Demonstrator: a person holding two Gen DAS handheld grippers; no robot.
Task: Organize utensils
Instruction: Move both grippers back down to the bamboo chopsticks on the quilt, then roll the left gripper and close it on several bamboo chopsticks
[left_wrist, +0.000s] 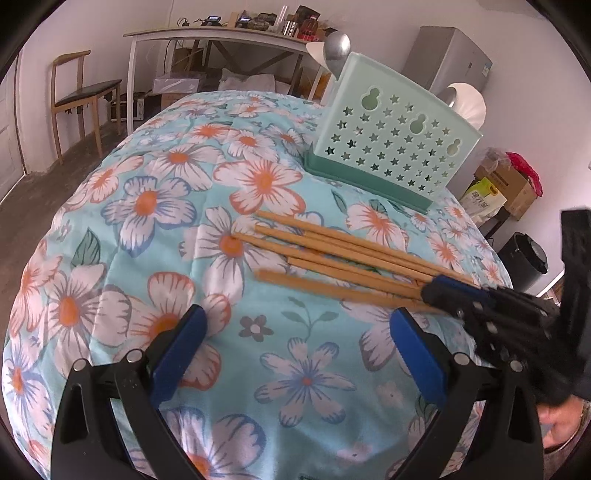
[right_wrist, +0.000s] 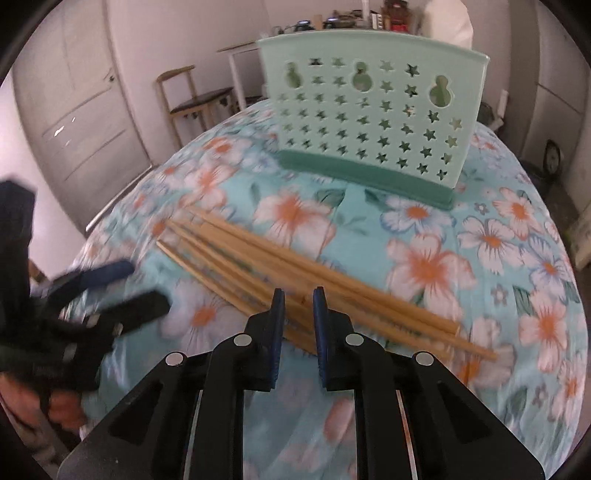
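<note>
Several wooden chopsticks lie fanned on the floral tablecloth, in front of a mint-green star-holed utensil holder. My right gripper has its blue pads nearly together over the chopsticks' near ends, with a chopstick or two pinched between them. My left gripper stands wide open just above the cloth, short of the chopsticks, with nothing between its fingers; in the right wrist view it shows blurred at the left. A metal spoon and white spoons stick up from the holder.
The table's round edge drops off to the left and right. A wooden chair and a cluttered white desk stand behind. Cardboard boxes and a black bin sit to the right. A door is at the left.
</note>
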